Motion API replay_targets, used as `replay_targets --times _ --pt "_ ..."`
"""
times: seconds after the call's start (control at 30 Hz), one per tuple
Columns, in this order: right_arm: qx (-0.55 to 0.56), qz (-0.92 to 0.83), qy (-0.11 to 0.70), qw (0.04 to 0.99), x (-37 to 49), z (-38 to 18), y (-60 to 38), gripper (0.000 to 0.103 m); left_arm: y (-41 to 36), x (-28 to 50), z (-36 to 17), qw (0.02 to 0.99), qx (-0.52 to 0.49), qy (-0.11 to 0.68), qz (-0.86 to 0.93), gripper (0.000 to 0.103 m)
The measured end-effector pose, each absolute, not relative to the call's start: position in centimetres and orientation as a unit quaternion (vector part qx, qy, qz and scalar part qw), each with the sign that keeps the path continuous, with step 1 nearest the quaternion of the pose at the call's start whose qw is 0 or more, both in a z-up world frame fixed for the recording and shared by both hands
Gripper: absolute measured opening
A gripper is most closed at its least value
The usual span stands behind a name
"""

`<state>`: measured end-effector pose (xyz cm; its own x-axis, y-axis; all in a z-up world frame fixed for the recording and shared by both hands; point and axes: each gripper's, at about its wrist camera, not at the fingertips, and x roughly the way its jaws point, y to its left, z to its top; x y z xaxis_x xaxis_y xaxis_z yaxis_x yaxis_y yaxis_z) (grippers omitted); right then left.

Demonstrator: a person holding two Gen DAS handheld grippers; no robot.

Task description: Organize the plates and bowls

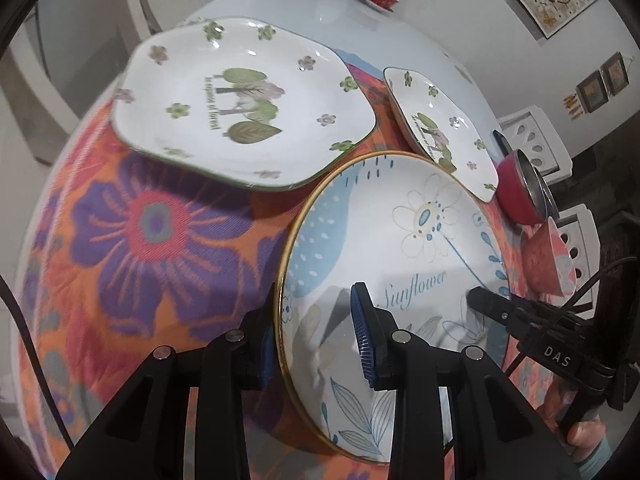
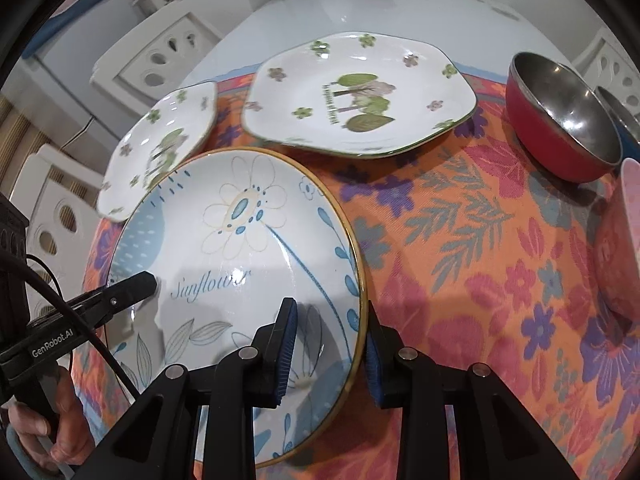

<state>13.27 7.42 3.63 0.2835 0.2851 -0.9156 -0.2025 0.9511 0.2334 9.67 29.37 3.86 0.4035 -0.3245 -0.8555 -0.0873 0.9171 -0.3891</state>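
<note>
Blue-padded and black-framed, the left gripper (image 1: 318, 338) has its jaws set astride the left rim of the round Sunflower plate (image 1: 400, 248), one pad under the gold-edged rim and the other over the plate's face; a gap shows at the upper pad, so the jaws look partly open and I cannot tell whether they truly pinch. Opposite, the right gripper (image 2: 330, 350) straddles the plate's right rim the same way, its left pad over the painted face, its right pad just outside the edge, jaws likewise partly parted. Between the two sets of jaws, the plate lies on the orange floral cloth (image 2: 460, 280) covering the tabletop (image 2: 360, 8). Beyond both jaws sit two white squarish plates with green trees: the larger square plate (image 2: 360, 92) straight ahead of the right jaws, and the smaller square plate (image 2: 160, 148) to their left, its edge tucked under the Sunflower plate's rim. Ahead and right of the right jaws stands a red bowl (image 2: 560, 120) with a metal interior, and a pink bowl (image 2: 624, 240) is nearer, at the frame's edge.
</note>
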Motion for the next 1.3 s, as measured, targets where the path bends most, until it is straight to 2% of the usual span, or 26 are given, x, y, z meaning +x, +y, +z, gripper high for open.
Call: replay_targets --times 0.3,0.77,0.97,1.23,1.3 --pt "0.049 0.161 0.592 0.788 7.0 5.8 9.6 0.030 31.2 3.7 6.3 0.816 -0.183 0.547 -0.048 0.029" --pt "0.064 0.146 0.621 0.767 3.5 2.9 9.8 0.029 32.7 -0.3 3.3 0.797 -0.188 0.573 -0.039 0.029" --pt "0.060 0.139 0.605 0.782 2.8 6.0 9.1 0.029 34.0 -0.4 6.4 0.823 -0.157 0.544 -0.034 0.029" --pt "0.034 0.162 0.532 0.830 3.9 12.9 11.2 0.029 35.9 2.1 12.1 0.866 -0.128 0.483 -0.033 0.031" --pt "0.028 0.171 0.513 0.841 4.8 14.4 12.3 0.029 36.2 3.0 13.1 0.872 -0.131 0.470 -0.033 0.036"
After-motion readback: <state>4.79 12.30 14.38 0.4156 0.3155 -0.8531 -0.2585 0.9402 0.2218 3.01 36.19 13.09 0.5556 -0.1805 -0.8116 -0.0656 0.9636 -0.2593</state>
